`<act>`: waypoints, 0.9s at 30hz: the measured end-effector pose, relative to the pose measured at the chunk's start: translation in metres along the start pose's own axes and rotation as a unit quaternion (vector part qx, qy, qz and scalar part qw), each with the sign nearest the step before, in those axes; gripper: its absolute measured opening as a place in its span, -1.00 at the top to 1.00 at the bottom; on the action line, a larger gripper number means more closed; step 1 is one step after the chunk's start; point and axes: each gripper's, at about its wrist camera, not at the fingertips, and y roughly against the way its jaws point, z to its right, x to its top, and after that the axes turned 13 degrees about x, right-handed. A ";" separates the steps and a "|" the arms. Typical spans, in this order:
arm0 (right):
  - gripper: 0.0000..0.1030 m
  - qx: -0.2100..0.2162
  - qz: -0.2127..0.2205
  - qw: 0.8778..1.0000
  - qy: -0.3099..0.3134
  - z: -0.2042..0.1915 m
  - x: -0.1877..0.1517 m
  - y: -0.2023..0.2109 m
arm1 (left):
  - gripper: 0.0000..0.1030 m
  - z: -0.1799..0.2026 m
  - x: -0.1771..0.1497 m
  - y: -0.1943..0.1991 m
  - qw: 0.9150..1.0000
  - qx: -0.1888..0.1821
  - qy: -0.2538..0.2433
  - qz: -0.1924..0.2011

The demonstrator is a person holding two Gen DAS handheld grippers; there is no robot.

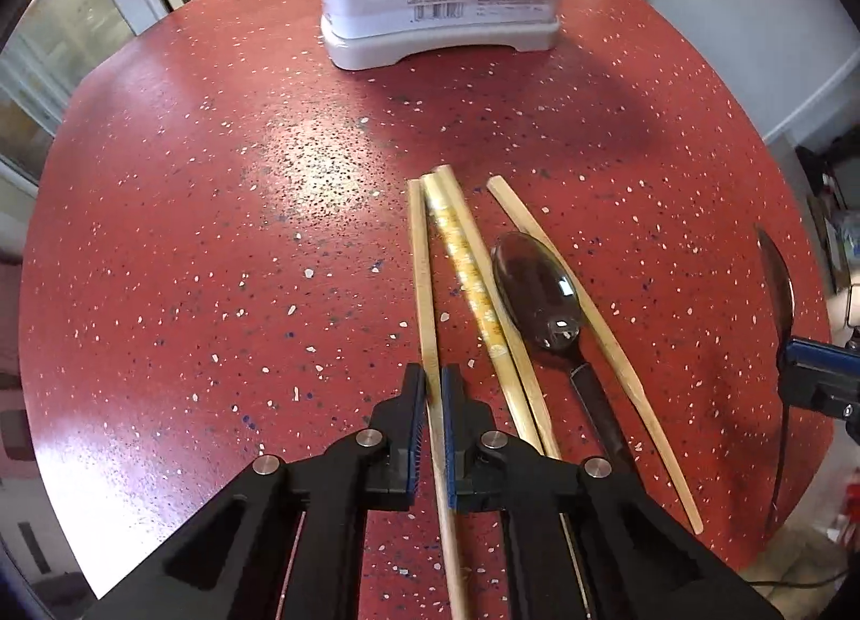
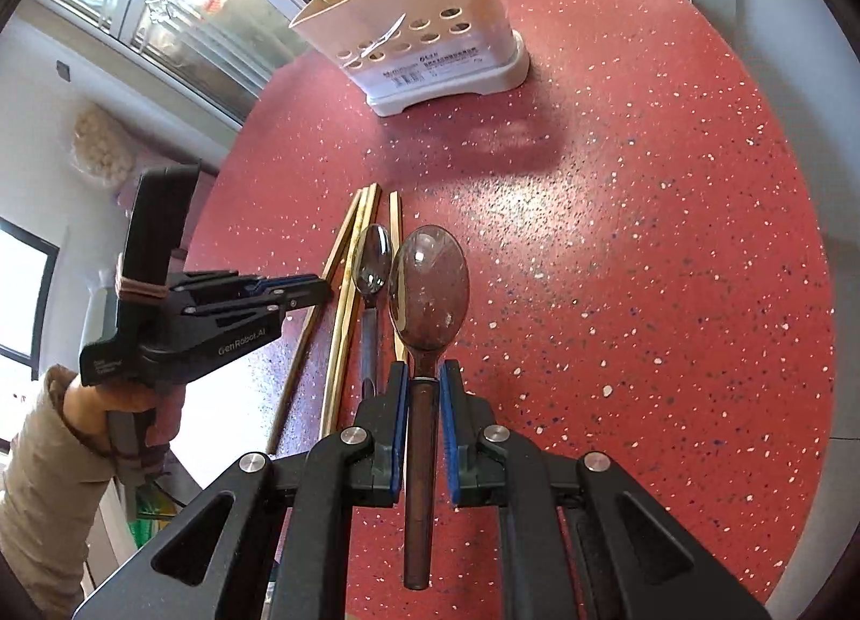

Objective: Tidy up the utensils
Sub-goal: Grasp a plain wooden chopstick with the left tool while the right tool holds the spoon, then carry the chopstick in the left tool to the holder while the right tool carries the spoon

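The left tongs (image 1: 433, 383) point steeply down, closed on a pale chopstick (image 1: 424, 287) whose far end seems to rest on the red worktop (image 1: 215, 244), though blur makes that uncertain. The right tongs (image 2: 422, 378) grip a brown spoon (image 2: 428, 292) by its neck, bowl forward. Three more chopsticks (image 1: 473, 271) and a dark spoon (image 1: 537, 292) lie alongside. Open worktop lies before the holder (image 2: 430, 40), whose top only the right view shows, as it does the hand (image 2: 115, 394) and sleeve (image 2: 37, 485).
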 end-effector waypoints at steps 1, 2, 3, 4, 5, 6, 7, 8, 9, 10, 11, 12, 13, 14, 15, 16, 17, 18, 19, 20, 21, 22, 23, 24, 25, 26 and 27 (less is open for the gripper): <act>0.75 0.000 0.002 1.000 0.000 0.002 0.002 0.000 | 0.33 -0.001 -0.002 0.000 1.000 -0.002 0.008 0.003; 0.75 0.000 0.003 1.000 -0.001 0.002 0.005 -0.003 | 0.33 -0.004 -0.007 0.000 1.000 -0.003 0.021 0.010; 0.75 0.000 0.005 1.000 -0.001 0.003 0.006 -0.002 | 0.33 -0.007 -0.014 0.002 0.999 -0.002 0.037 0.018; 0.75 0.000 0.006 1.000 -0.001 0.003 0.007 0.000 | 0.33 -0.009 -0.019 0.003 0.999 -0.002 0.046 0.024; 0.75 0.001 0.009 1.000 0.000 0.004 0.007 0.002 | 0.33 -0.013 -0.025 0.006 0.997 -0.005 0.062 0.036; 0.75 0.002 0.010 1.000 0.000 0.005 0.008 0.003 | 0.33 -0.017 -0.032 0.007 0.996 -0.010 0.074 0.045; 0.75 0.002 0.011 1.000 0.001 0.005 0.008 0.005 | 0.33 -0.022 -0.039 0.009 0.994 -0.017 0.088 0.057; 0.75 0.004 0.012 1.000 0.001 0.006 0.008 0.007 | 0.33 -0.025 -0.045 0.015 0.992 -0.023 0.100 0.072; 0.75 0.005 0.014 1.000 0.001 0.006 0.009 0.007 | 0.33 -0.027 -0.049 0.021 0.989 -0.029 0.112 0.088; 0.75 0.006 0.017 1.000 0.002 0.007 0.009 0.009 | 0.33 -0.029 -0.054 0.029 0.986 -0.034 0.121 0.105; 0.75 0.007 0.020 1.000 0.005 0.007 0.010 0.011 | 0.33 -0.032 -0.057 0.036 0.984 -0.039 0.129 0.119; 0.75 0.006 0.022 1.000 0.006 0.007 0.010 0.012 | 0.33 -0.035 -0.059 0.045 0.981 -0.043 0.136 0.135; 0.75 0.006 0.027 1.000 0.010 0.006 0.012 0.014 | 0.33 -0.037 -0.062 0.056 0.976 -0.044 0.143 0.155; 0.75 0.007 0.033 0.999 0.014 0.004 0.013 0.017 | 0.33 -0.043 -0.062 0.064 0.973 -0.047 0.149 0.169; 0.75 0.006 0.036 0.999 0.016 0.004 0.015 0.018 | 0.33 -0.047 -0.065 0.072 0.970 -0.050 0.153 0.180; 0.75 0.007 0.041 0.999 0.019 0.003 0.017 0.021 | 0.33 -0.049 -0.066 0.082 0.966 -0.055 0.158 0.195; 0.75 0.008 0.046 0.999 0.022 0.001 0.020 0.023 | 0.33 -0.052 -0.066 0.089 0.964 -0.057 0.162 0.203; 0.75 0.008 0.048 0.999 0.022 0.000 0.022 0.024 | 0.33 -0.057 -0.067 0.096 0.961 -0.059 0.165 0.212; 0.75 0.009 0.052 0.998 0.023 0.000 0.024 0.025 | 0.33 -0.060 -0.067 0.102 0.959 -0.063 0.170 0.220; 0.75 0.012 0.056 0.998 0.024 -0.002 0.027 0.028 | 0.33 -0.063 -0.066 0.108 0.955 -0.068 0.175 0.228; 0.75 0.013 0.059 0.998 0.024 -0.003 0.029 0.029 | 0.33 -0.066 -0.064 0.110 0.953 -0.072 0.178 0.235; 0.75 0.014 0.062 0.998 0.025 -0.004 0.031 0.031 | 0.33 -0.069 -0.064 0.115 0.951 -0.073 0.180 0.241; 0.75 0.013 0.063 0.998 0.026 -0.005 0.032 0.031 | 0.33 -0.071 -0.063 0.120 0.949 -0.072 0.181 0.248; 0.75 0.013 0.065 0.997 0.027 -0.006 0.034 0.032 | 0.33 -0.073 -0.063 0.124 0.948 -0.073 0.182 0.251; 0.75 0.015 0.067 0.997 0.028 -0.007 0.036 0.033 | 0.33 -0.074 -0.062 0.127 0.946 -0.075 0.185 0.256; 0.75 0.016 0.069 0.997 0.029 -0.008 0.038 0.033 | 0.33 -0.072 -0.060 0.129 0.944 -0.078 0.188 0.261; 0.75 0.016 0.070 0.997 0.030 -0.009 0.039 0.033 | 0.33 -0.074 -0.058 0.133 0.942 -0.081 0.190 0.266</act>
